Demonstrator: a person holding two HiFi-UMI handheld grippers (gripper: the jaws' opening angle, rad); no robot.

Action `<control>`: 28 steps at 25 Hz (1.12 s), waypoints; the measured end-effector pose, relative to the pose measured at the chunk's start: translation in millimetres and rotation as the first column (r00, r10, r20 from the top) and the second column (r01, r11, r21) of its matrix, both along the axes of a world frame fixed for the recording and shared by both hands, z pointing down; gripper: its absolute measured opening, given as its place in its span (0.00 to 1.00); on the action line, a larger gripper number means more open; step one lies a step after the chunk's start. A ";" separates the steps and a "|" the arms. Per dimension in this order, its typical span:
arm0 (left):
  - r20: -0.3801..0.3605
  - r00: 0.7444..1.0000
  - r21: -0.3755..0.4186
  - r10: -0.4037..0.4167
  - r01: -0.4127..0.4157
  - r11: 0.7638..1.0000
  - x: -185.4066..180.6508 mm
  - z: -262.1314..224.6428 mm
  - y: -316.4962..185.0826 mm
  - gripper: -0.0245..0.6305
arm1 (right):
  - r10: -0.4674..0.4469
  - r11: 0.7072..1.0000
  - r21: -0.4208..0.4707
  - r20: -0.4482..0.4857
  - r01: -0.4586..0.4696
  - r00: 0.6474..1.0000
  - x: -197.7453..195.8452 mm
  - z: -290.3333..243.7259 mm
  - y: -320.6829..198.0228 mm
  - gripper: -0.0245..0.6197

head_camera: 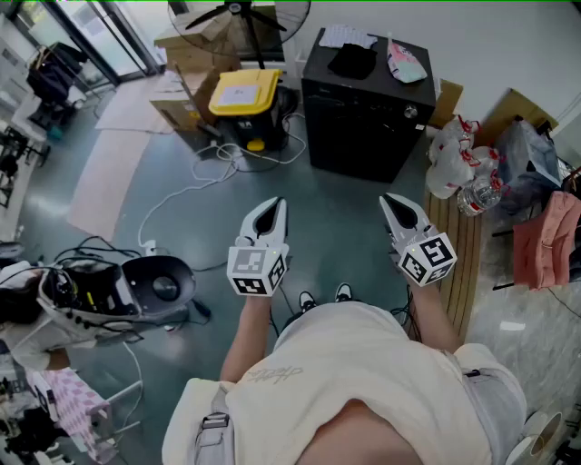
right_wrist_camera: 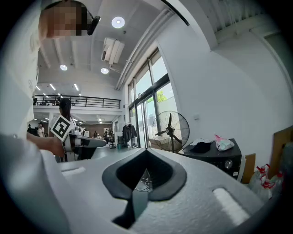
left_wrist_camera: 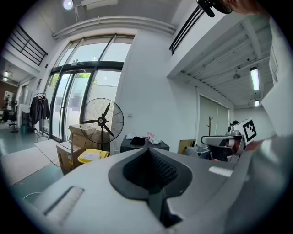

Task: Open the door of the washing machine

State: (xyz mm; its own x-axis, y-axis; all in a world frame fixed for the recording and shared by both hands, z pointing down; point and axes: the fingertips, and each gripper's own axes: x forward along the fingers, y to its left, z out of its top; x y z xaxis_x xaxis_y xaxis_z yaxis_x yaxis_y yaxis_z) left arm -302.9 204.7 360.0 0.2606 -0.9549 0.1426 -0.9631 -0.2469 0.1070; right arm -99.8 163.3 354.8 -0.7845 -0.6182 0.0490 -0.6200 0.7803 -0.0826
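Ahead of you, well apart, stands the washing machine (head_camera: 363, 118), nearer your right gripper (head_camera: 391, 202) than your left gripper (head_camera: 272, 209); both claws are closed and empty.

A washing machine (head_camera: 363, 113) is seen as a black, box-shaped cabinet standing upright on the floor, just to the right of the fan (head_camera: 238, 23). Its dark front is turned toward the head view, and a round silver knob (head_camera: 410, 112) is set near the upper right corner of that front. The door cannot be made out against the dark front. No panel is seen swung outward from the cabinet.
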 end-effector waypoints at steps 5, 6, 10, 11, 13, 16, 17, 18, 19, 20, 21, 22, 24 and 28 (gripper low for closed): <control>-0.017 1.000 0.013 -0.017 0.017 1.000 -5.9 -6.5 4.3 0.06 | 0.003 0.999 0.035 0.017 -0.004 1.000 -4.4 -15.0 8.5 0.04; -0.016 1.000 0.017 -0.012 0.012 1.000 -4.4 -8.1 5.4 0.06 | 0.006 0.999 0.050 0.013 -0.007 1.000 -5.1 -17.3 11.3 0.04; -0.016 1.000 0.027 0.005 -0.004 1.000 -0.7 -12.3 8.0 0.06 | 0.020 0.995 0.099 -0.010 -0.019 1.000 -9.6 -18.6 18.1 0.04; -0.020 1.000 0.030 0.010 -0.009 1.000 0.3 -12.9 8.6 0.06 | 0.020 0.995 0.102 -0.016 -0.018 1.000 -10.4 -17.5 19.4 0.04; -0.024 1.000 0.037 0.020 -0.019 0.999 2.5 -14.2 10.2 0.06 | 0.018 0.994 0.111 -0.026 -0.015 0.999 -11.3 -16.6 22.7 0.04; -0.023 0.999 0.054 0.036 -0.035 0.998 3.6 -17.0 9.0 0.06 | 0.014 0.993 0.119 -0.033 -0.010 0.999 -13.7 -17.1 23.7 0.04; -0.028 0.998 0.062 0.047 -0.045 0.997 4.5 -18.7 7.9 0.06 | 0.017 0.993 0.120 -0.031 -0.013 0.999 -13.9 -17.4 22.9 0.04; -0.036 0.998 0.073 0.058 -0.056 0.996 5.8 -20.9 7.2 0.06 | 0.024 0.992 0.122 -0.030 -0.020 0.999 -13.2 -17.5 22.0 0.04; -0.042 0.997 0.084 0.065 -0.062 0.995 6.8 -22.9 7.1 0.06 | 0.033 0.992 0.124 -0.030 -0.029 0.999 -11.8 -17.2 21.3 0.04; -0.042 0.997 0.090 0.067 -0.063 0.994 7.3 -23.9 7.2 0.06 | 0.043 0.992 0.124 -0.030 -0.039 0.999 -10.1 -16.4 20.6 0.04; -0.037 0.997 0.092 0.068 -0.064 0.994 7.4 -23.8 7.0 0.06 | 0.051 0.992 0.121 -0.029 -0.047 0.998 -8.5 -15.5 19.7 0.04; -0.031 0.997 0.089 0.070 -0.067 0.994 7.6 -22.7 6.0 0.08 | 0.057 0.992 0.117 -0.026 -0.054 0.998 -7.4 -14.7 18.6 0.04; -0.027 0.997 0.074 0.077 -0.075 0.994 7.5 -18.6 3.0 0.25 | 0.065 0.992 0.111 -0.023 -0.063 0.998 -6.2 -12.2 16.2 0.04; -0.016 0.998 0.063 0.055 -0.054 0.997 0.0 -12.5 1.2 0.31 | 0.070 0.993 0.100 -0.019 -0.067 0.997 -8.0 -5.8 17.5 0.04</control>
State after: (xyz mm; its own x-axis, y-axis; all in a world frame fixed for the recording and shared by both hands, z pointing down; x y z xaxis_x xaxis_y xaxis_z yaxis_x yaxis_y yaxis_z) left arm -303.0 205.9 347.4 0.3147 -0.9460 0.0776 -0.9460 -0.3059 0.1068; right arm -107.8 180.9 349.0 -0.7396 -0.6730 0.0018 -0.6730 0.7396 0.0074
